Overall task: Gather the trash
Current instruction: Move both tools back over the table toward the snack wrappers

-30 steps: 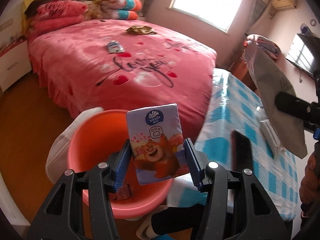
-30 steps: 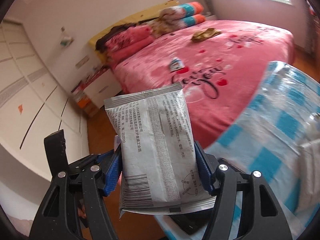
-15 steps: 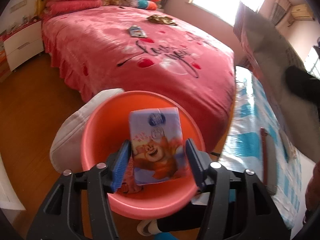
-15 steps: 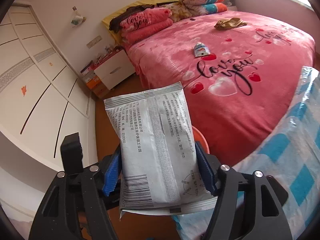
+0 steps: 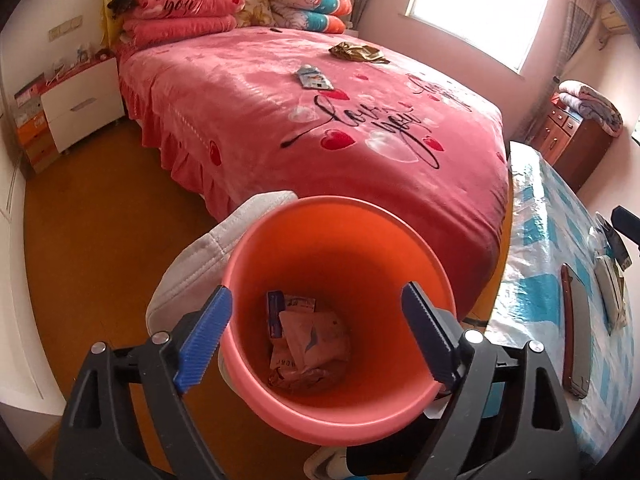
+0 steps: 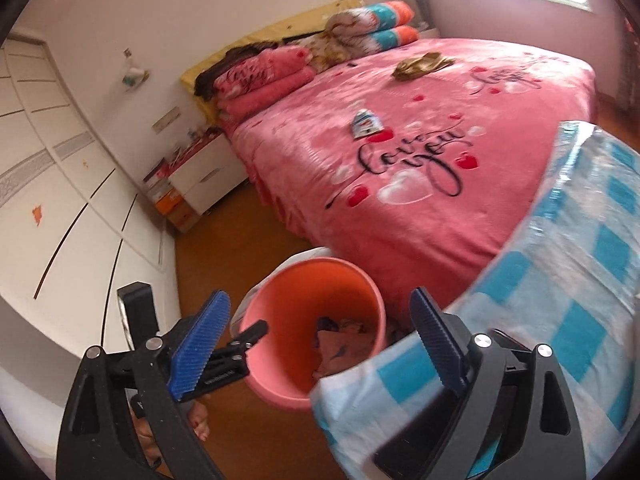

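Done: wrappers (image 5: 308,344) lie in orange bin (image 5: 340,408).
Left: small packet (image 5: 314,78), gold wrapper (image 5: 358,52) on bed beyond bin.
Left gripper (image 5: 316,340), right gripper (image 6: 320,344): jaws just opened, spread, nothing between.

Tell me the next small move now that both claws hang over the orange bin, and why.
Probably lift the left claw clear of the orange bin and head for the blue-white wrapper on the pink bed. Both claws have just been opening and are empty, with the right claw empty too; packets lie in the bin, while that wrapper and a gold one remain.
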A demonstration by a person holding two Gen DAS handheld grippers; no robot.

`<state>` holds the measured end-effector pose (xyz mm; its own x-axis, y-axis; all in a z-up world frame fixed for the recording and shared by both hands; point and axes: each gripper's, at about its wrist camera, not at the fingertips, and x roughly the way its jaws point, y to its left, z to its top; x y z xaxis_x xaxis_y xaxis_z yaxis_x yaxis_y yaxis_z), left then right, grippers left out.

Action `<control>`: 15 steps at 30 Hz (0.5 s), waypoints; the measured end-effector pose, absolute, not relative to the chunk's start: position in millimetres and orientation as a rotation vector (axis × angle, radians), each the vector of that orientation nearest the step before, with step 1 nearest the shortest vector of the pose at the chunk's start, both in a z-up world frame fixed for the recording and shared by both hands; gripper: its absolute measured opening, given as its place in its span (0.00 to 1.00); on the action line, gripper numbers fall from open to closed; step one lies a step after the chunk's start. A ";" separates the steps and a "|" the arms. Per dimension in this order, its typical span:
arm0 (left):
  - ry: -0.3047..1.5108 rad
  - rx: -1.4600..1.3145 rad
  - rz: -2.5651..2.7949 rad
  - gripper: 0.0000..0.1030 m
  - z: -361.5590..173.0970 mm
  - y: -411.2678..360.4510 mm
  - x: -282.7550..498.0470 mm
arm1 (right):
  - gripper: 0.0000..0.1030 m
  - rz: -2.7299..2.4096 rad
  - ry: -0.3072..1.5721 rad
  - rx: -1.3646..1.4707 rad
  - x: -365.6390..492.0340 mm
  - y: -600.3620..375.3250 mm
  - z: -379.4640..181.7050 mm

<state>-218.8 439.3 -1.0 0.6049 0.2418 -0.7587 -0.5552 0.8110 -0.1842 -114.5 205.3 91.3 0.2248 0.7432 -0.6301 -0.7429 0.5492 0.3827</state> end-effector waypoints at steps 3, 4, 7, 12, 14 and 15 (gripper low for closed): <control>0.769 -0.402 0.464 0.85 4.6 430.5 -218.4 | 0.88 0.984 0.839 -0.003 -117.4 188.3 94.9; 0.753 -0.391 0.460 0.85 7.2 427.8 -218.4 | 0.88 0.971 0.828 0.000 -118.4 180.3 95.8; 0.690 -0.369 0.418 0.85 16.0 417.2 -219.5 | 0.90 0.936 0.808 0.008 -119.6 161.7 96.1; 0.635 -0.289 0.366 0.85 32.6 390.5 -214.8 | 0.90 0.890 0.789 0.030 -120.0 137.2 93.4; 0.629 -0.274 0.352 0.85 39.0 381.4 -211.7 | 0.90 0.876 0.782 0.054 -119.5 124.4 92.5; 0.630 -0.268 0.343 0.85 41.4 378.2 -210.3 | 0.90 0.865 0.779 0.064 -119.1 118.2 92.0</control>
